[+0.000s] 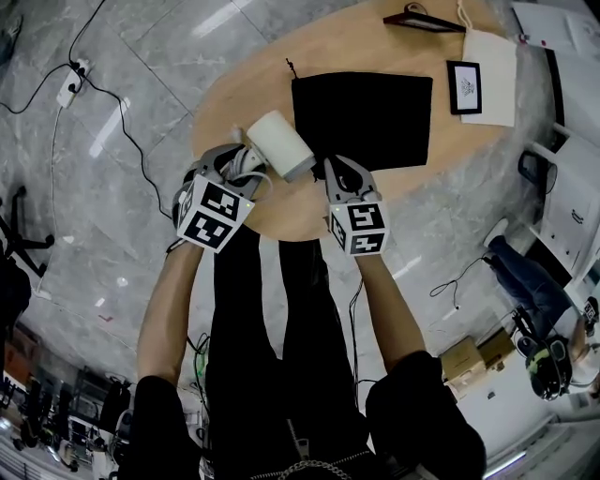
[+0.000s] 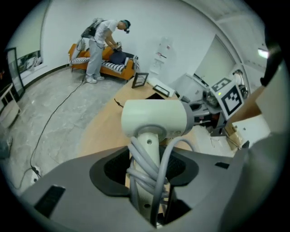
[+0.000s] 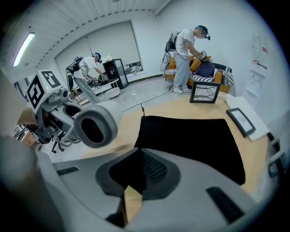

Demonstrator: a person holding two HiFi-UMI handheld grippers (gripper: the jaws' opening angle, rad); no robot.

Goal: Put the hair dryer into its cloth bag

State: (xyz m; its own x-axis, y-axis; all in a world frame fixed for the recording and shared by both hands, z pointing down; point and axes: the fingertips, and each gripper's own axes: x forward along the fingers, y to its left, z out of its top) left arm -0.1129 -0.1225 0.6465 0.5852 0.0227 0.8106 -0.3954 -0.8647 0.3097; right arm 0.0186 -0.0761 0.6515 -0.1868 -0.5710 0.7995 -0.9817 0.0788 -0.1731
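Observation:
A white hair dryer (image 1: 278,142) with its grey cord wound round the handle is in my left gripper (image 1: 246,164), which is shut on the handle (image 2: 145,181). The barrel (image 2: 156,118) is held just above the round wooden table (image 1: 244,89), and its nozzle (image 3: 95,124) points toward the bag. The black cloth bag (image 1: 366,117) lies flat on the table. My right gripper (image 1: 330,169) is at the bag's near left corner, jaws nearly together with black cloth (image 3: 190,136) running in between them (image 3: 136,176).
A small framed picture (image 1: 464,87) lies on a white sheet (image 1: 492,75) at the table's far right, and a dark frame (image 1: 422,19) stands at the far edge. A power strip (image 1: 70,84) with cables lies on the floor. People stand by an orange sofa (image 2: 113,65) in the background.

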